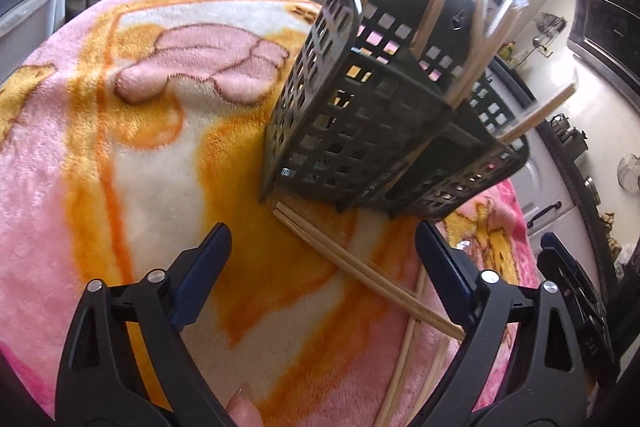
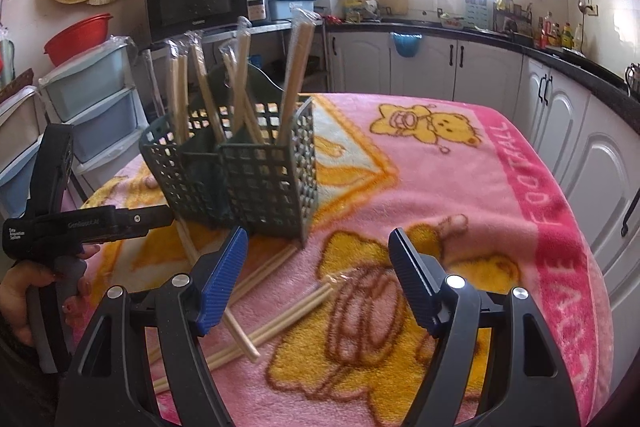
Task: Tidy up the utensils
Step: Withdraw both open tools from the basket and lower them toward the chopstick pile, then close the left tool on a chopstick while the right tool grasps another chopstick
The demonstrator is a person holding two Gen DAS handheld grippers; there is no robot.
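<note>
Pink-and-orange fleece blanket [image 2: 460,187] lies under both your grippers. Dark green perforated plastic caddy [image 2: 240,171], w/ wrapped chopsticks upright, stands just ahead. Loose bamboo chopsticks [image 2: 280,323] lie crossed below your right gripper [image 2: 316,283]; it and left gripper [image 1: 320,267] gape wide, empty.

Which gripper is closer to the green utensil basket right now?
Left. The left gripper hangs open close to the basket, at its base. The right gripper sits a little farther back, open above the loose chopsticks on the blanket.
</note>
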